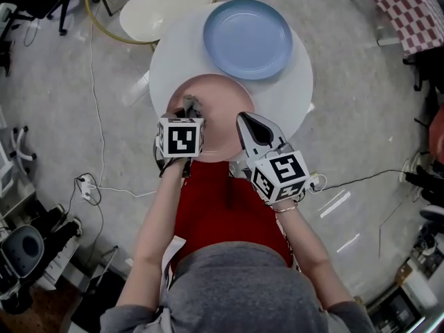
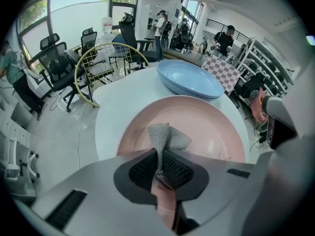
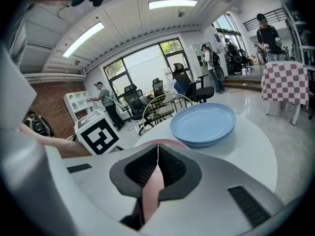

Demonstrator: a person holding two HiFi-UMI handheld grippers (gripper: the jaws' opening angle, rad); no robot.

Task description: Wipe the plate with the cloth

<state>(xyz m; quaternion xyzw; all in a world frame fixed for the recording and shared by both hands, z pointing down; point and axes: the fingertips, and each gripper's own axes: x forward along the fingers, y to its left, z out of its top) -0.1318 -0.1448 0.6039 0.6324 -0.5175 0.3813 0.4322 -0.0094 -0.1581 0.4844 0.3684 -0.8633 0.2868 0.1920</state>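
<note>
The left tool (image 2: pixel 159 155) pinched the cloth (image 2: pixel 166 136) over the pink plate (image 2: pixel 209 124). The right tool (image 3: pixel 157 151) was clamped on that plate's rim, on the desk (image 2: pixel 120 100).

I see a bright, evenly lit room. Daylight comes in through big windows (image 2: pixel 74 14), and ceiling strip lights (image 3: pixel 170 4) add to it. The white table (image 1: pixel 298 82) is nearly washed out. The floor (image 1: pixel 347 207) shows pale streaks of glare, and the pink plate (image 2: pixel 206 127) has a soft sheen. Shadows are faint. Both gripper views bulge strongly and have black corners. The grey cloth (image 2: pixel 165 136) is sharp.
</note>
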